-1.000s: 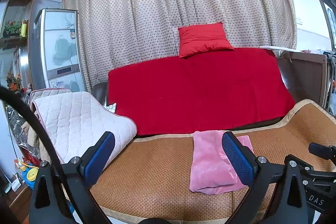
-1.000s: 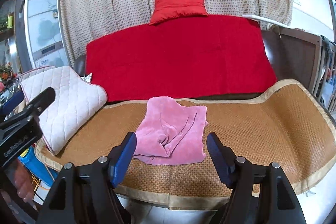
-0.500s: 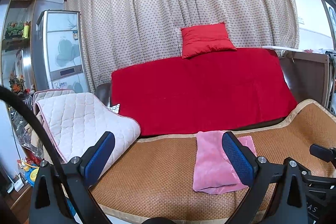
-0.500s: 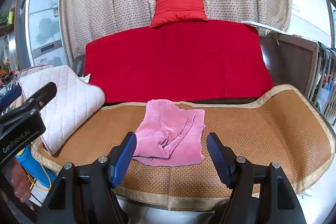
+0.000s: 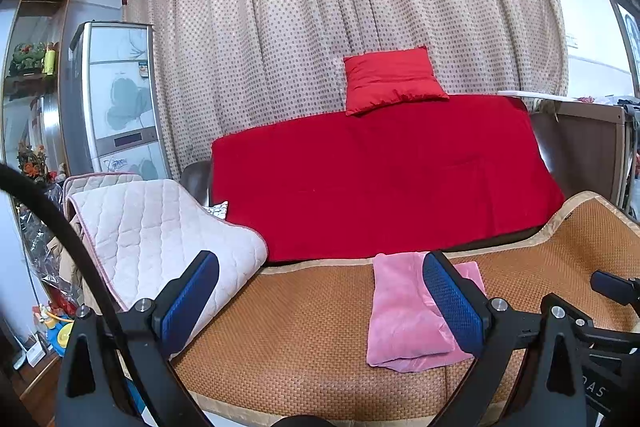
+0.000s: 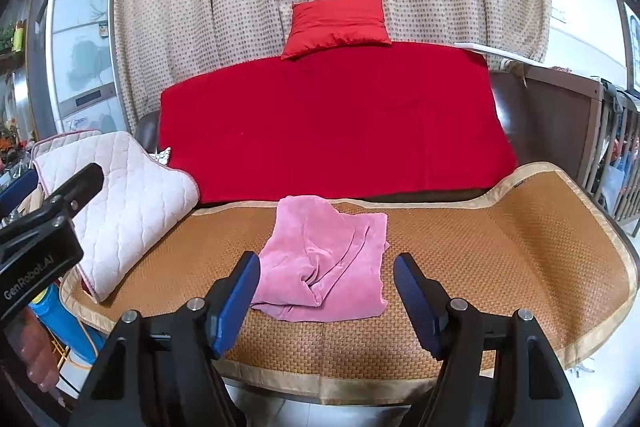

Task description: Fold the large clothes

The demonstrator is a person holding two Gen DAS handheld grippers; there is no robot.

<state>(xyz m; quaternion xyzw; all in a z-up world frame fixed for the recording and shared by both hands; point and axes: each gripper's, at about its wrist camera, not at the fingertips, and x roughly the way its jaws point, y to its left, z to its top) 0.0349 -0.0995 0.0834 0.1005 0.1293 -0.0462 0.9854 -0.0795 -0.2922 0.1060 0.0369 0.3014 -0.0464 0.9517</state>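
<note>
While both grippers hover with jaws wide and empty, a folded pink garment (image 6: 326,259) lies on the woven mat (image 6: 500,239), beyond the right gripper (image 6: 326,293) and behind the left gripper's (image 5: 320,301) right finger (image 5: 452,303).

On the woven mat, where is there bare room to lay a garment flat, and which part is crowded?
The widest bare patch of the brown woven mat lies right of the crumpled pink garment, out to the mat's tan border. A narrower strip lies between the garment and the white quilted pad. The left end is crowded: the pad overlaps the mat there.
</note>
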